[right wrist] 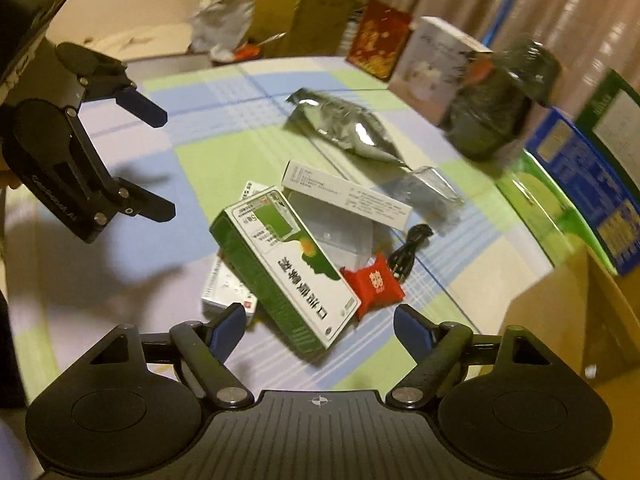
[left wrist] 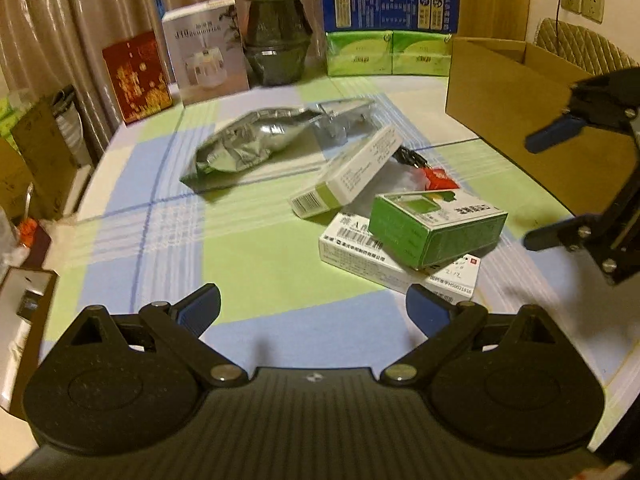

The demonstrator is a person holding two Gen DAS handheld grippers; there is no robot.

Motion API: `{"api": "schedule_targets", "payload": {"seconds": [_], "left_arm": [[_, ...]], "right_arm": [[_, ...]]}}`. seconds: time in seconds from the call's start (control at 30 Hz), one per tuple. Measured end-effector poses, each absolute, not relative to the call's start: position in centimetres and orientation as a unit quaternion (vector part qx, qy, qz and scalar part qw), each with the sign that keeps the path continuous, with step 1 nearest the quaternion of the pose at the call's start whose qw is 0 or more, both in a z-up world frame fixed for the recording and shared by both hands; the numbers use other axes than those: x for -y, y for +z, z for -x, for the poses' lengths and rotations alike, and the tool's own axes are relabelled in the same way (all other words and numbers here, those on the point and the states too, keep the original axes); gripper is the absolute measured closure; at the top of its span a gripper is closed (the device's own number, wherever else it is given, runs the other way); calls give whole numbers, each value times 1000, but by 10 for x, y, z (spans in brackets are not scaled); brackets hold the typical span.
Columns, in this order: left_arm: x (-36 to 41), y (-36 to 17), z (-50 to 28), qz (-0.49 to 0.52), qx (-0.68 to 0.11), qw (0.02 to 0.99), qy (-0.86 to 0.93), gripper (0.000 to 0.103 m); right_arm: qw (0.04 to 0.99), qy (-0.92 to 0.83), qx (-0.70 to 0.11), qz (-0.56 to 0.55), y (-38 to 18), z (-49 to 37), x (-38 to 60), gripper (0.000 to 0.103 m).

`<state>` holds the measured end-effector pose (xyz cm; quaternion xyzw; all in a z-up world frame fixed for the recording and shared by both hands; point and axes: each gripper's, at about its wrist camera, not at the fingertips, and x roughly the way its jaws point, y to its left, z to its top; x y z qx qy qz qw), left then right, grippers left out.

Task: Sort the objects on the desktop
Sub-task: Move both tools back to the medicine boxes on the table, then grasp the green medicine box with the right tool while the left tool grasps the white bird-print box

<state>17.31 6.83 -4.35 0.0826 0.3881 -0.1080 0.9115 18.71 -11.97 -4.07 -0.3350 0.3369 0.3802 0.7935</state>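
A green medicine box (left wrist: 436, 226) (right wrist: 284, 264) lies tilted on a flat white box (left wrist: 360, 252) (right wrist: 228, 288). A long white and green box (left wrist: 348, 172) (right wrist: 348, 194) leans on a clear plastic case (right wrist: 340, 236). A red pouch (right wrist: 374, 286) (left wrist: 440, 178) and a black cable (right wrist: 412, 250) lie beside them. A silver foil bag (left wrist: 248, 146) (right wrist: 344, 128) lies farther back. My left gripper (left wrist: 312, 312) (right wrist: 164, 168) is open and empty above the cloth, left of the pile. My right gripper (right wrist: 318, 328) (left wrist: 536, 188) is open and empty, with the green box's near end between its fingers.
An open cardboard box (left wrist: 508, 104) (right wrist: 568, 320) stands at the table's right. Along the back stand a red box (left wrist: 138, 76), a white product box (left wrist: 208, 50), a dark wrapped vase (left wrist: 276, 36) and green and blue cartons (left wrist: 384, 28). Bags and boxes sit off the left edge.
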Motion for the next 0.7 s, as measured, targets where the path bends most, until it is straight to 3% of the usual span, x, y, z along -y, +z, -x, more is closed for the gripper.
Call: {"api": "schedule_targets", "payload": {"seconds": [0.2,0.6,0.63,0.7], "left_arm": [[-64,-53,-183,-76,-395,908,-116,6],[-67,-57,-189,-55,-404,907,-109,6],[-67,-57,-189,-54,-404,907,-108,6],[-67,-57,-189,-51,-405,907,-107,6]], "right_arm": [[760,407,-347,368,-61,-213,101,33],[752,408,-368,364,-86,-233,83,35],[758,401,-370,356,-86,-235,83,41],[769,382,-377,347,-84,-236,83,63]]}}
